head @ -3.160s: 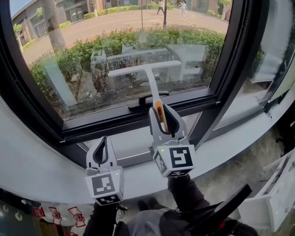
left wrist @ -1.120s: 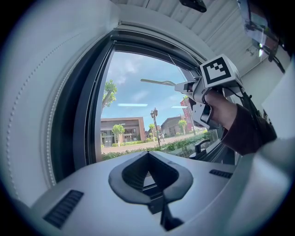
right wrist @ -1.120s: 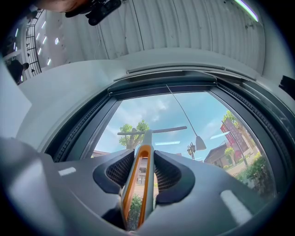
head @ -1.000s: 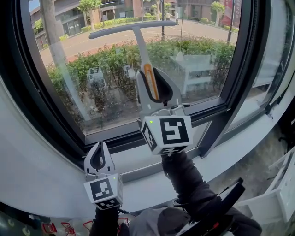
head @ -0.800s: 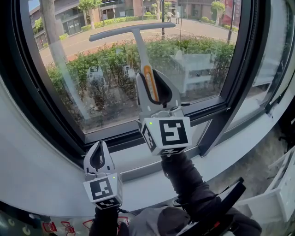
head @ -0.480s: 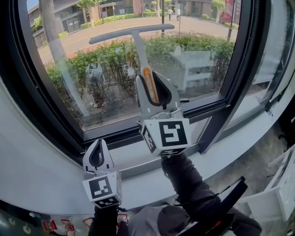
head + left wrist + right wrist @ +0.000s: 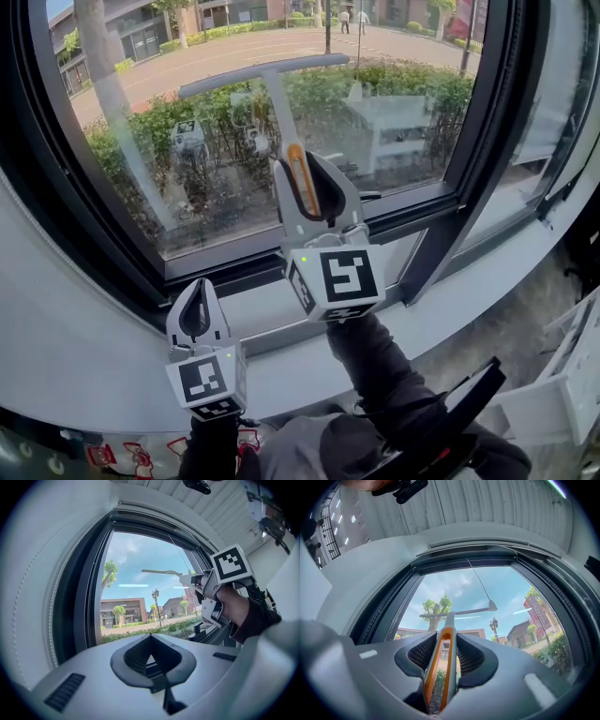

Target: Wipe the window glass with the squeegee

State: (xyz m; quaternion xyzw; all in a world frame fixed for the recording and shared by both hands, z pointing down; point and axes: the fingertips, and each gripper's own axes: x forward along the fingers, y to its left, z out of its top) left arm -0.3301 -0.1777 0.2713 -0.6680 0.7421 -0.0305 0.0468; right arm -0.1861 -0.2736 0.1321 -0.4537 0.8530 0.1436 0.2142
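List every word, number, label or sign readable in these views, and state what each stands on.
No readable word or number in any view.
Left gripper and right gripper: only black-and-white square markers, no letters.
Squeegee: no print visible.
Red panel outside: too small to read.

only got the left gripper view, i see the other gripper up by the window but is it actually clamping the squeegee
observer: yes. the right gripper view shows the right gripper with jaws shut on the grey T-shaped squeegee, gripping its orange-striped handle.
operator: where's the blade
observer: in the head view the blade lies across the upper window glass, nearly level. i can't confirm contact.
operator: and my left one
observer: the head view puts the left gripper low over the white sill, below and left of the right one.
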